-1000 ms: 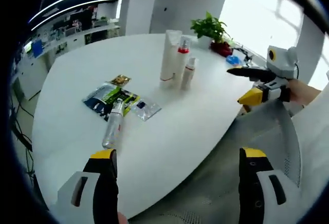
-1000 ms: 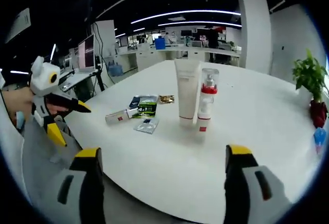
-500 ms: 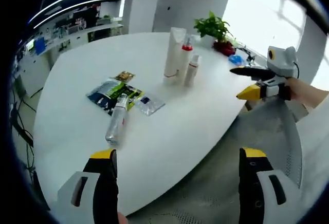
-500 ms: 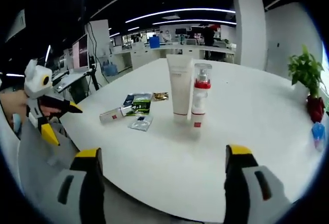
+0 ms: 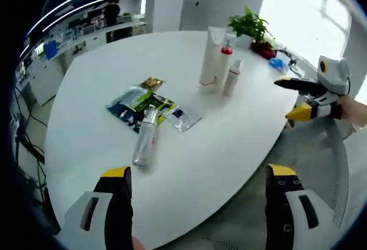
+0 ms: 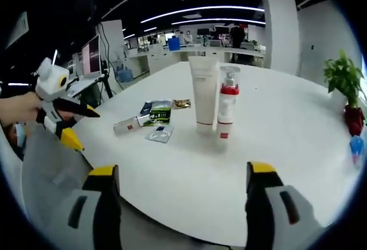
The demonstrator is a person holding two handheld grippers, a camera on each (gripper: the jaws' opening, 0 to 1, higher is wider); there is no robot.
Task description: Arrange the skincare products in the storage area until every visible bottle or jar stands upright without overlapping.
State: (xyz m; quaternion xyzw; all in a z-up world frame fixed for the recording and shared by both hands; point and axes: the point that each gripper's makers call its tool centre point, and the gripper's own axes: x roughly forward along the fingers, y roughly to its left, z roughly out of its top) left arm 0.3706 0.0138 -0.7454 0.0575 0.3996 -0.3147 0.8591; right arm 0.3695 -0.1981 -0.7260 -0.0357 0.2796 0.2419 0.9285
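Left gripper (image 5: pixel 198 204): jaws spread wide, nothing held, hovering off the near edge of the white table (image 5: pixel 103 61). Right gripper (image 6: pixel 182 195): jaws likewise wide apart and empty, also short of the table edge.

Seen from the left gripper view, a clear bottle (image 5: pixel 144 144) lies on its side ahead of the left jaw, well apart from it, its cap end pointing away toward the sachets. Dark and green sachets (image 5: pixel 136 104) are fanned out just beyond it, the bottle's cap end overlapping them. A small clear sachet (image 5: pixel 182 117) lies just to their right, and a small gold packet (image 5: pixel 151 82) sits just past them.

Further across the table three items stand upright in a tight group: a tall white tube (image 5: pixel 210 59), a red-collared pump bottle (image 5: pixel 225 57) touching or just beside it, and a small white bottle (image 5: pixel 232 77) in front. Whether the three touch cannot be told. All are well out of reach of both grippers.

In the right gripper view the tube and pump bottle are seen nearly dead ahead between the jaws, far off; the lying bottle and sachets are to the left.

A potted plant (image 5: pixel 250 27) with a red pot stands near the far table edge, with a small blue object (image 5: pixel 277 63) beside it. Open-plan office behind: desks, monitors, ceiling light strips, bright window.
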